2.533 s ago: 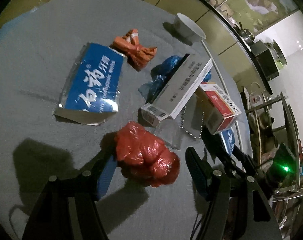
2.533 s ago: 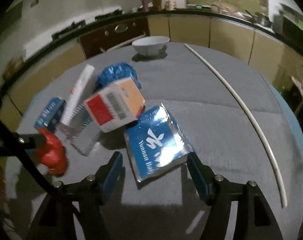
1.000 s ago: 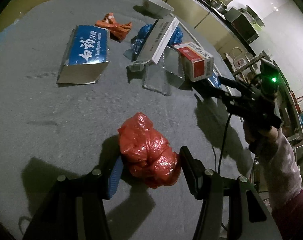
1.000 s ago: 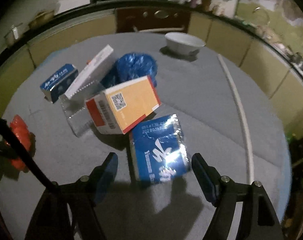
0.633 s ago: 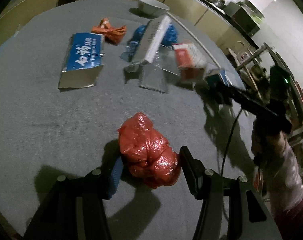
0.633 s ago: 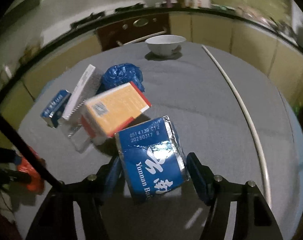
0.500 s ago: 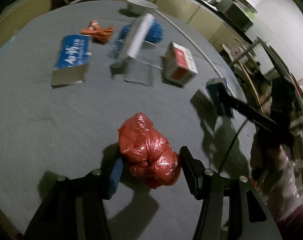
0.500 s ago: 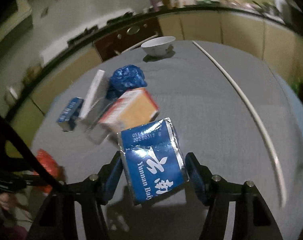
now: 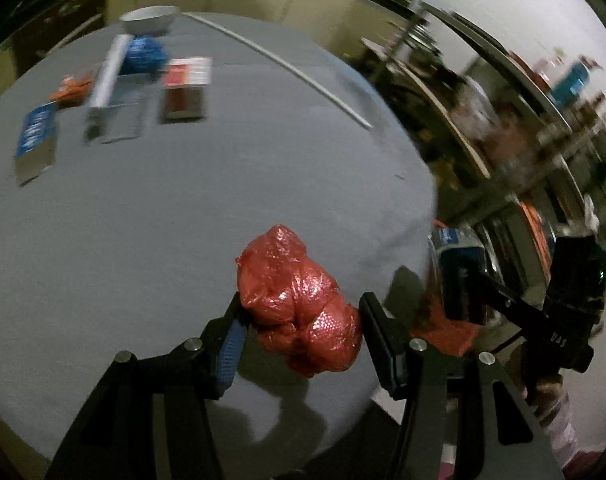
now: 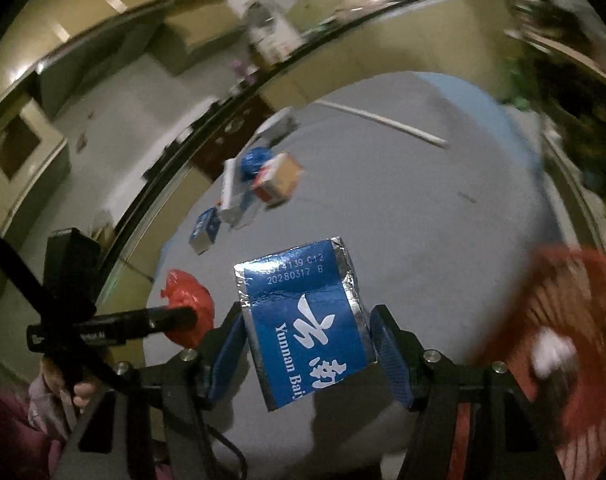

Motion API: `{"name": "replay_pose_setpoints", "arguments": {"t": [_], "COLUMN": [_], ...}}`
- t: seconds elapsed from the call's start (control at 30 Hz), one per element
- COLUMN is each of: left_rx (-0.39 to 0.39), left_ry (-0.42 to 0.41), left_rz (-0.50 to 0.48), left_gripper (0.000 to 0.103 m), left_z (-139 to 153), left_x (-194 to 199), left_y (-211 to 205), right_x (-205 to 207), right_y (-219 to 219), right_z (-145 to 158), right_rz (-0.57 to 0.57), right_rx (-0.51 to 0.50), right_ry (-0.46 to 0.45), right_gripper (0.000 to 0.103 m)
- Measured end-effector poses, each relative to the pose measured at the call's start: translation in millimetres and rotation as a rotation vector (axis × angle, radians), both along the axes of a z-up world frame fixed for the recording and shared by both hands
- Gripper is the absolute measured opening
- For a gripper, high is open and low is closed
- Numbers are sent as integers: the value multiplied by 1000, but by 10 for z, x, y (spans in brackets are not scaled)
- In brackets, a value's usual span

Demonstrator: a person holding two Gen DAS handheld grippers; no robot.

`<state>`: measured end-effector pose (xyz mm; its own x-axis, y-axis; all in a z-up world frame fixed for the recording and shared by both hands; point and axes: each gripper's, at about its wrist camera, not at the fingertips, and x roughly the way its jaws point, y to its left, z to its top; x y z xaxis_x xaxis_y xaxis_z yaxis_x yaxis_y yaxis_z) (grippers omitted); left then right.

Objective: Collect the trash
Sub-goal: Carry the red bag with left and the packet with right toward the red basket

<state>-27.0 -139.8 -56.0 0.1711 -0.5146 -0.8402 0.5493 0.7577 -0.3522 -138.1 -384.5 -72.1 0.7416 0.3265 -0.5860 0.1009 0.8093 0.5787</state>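
Gripping a crumpled red plastic bag [image 9: 299, 300], the left gripper [image 9: 301, 332] has both fingers pressed into the bag's sides and holds it clear above the near edge of the round grey table [image 9: 183, 200]. Over at four o'clock in the left wrist view, the right gripper [image 9: 459, 284] hangs beyond the table rim, clamped on a blue foil packet [image 9: 455, 246].

From the right wrist camera, that blue foil packet [image 10: 307, 320] fills the centre, squeezed between the two blue-padded fingers [image 10: 229, 344] of the right gripper [image 10: 307, 350], its white lettering facing the lens and its silver edge folded along the top. At three to four o'clock sits a red basket [image 10: 551, 312]; it is badly blurred, and a pale scrap [image 10: 551, 354] shows against its wall, though whether it lies inside cannot be told. At nine o'clock the red plastic bag [image 10: 191, 304] shows in the left gripper [image 10: 175, 316].

Back on the table, toward eleven o'clock in the left wrist view, the rest of the trash lies in a loose cluster: a second blue foil packet [image 9: 35, 142], an orange wrapper [image 9: 73, 88], a long white box [image 9: 109, 70] leaning over a clear blister tray [image 9: 123, 116], a crumpled blue bag [image 9: 147, 54], and a red-and-white carton [image 9: 185, 90]. A white bowl [image 9: 149, 20] stands at the far edge, its inside not visible. A thin white rod [image 9: 303, 76] lies across the cloth toward one o'clock.
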Motion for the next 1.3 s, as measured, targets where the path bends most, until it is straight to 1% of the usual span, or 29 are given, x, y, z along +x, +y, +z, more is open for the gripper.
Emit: {"name": "replay_pose_setpoints", "arguments": {"t": [0.07, 0.17, 0.27, 0.33, 0.47, 0.53, 0.6, 0.7, 0.8, 0.9, 1.0, 1.07, 1.17, 1.3], "left_rx": [8, 4, 30, 32, 6, -5, -7, 5, 10, 0, -30, -48, -55, -65], "left_ry": [11, 9, -22, -45, -92, -111, -126, -136, -143, -161, -187, -195, -217, -239], "left_rz": [-45, -111, -184, -243, -358, -424, -483, -544, -566, -570, -576, -586, -603, -588], "left_gripper": [57, 57, 57, 57, 57, 57, 57, 57, 57, 57, 57, 57, 57, 57], "left_z": [18, 81, 177, 282, 520, 610, 658, 688, 733, 836, 966, 1016, 1071, 1137], "left_x": [-99, -233, -373, -486, -792, -993, -1166, -1345, -1430, -1487, -1578, -1641, -1728, -1695], "left_y": [-231, -536, -907, -1194, -1665, -1835, -1956, -2073, -2133, -2148, -2126, -2075, -1933, -1640], "right_x": [-275, -718, -1151, -1428, -1903, -2076, -2231, -2375, -2404, -2446, -2571, -2657, -2718, -2628], "right_y": [-142, -378, -590, -705, -832, -865, -899, -947, -958, -977, -942, -906, -817, -676], "right_z": [41, 173, 349, 450, 457, 439, 401, 392, 463, 608, 792, 875, 926, 983], "right_rz": [-61, -154, -254, -321, -416, -449, -481, -507, -516, -525, -535, -545, -552, -531], "right_rx": [11, 19, 8, -1, 11, 11, 33, 47, 47, 33, 4, -6, -1, 1], "right_ry": [-5, -42, -91, -125, -143, -143, -144, -156, -171, -202, -248, -270, -292, -306], "right_gripper": [65, 66, 66, 66, 65, 65, 66, 65, 66, 66, 66, 65, 66, 66]}}
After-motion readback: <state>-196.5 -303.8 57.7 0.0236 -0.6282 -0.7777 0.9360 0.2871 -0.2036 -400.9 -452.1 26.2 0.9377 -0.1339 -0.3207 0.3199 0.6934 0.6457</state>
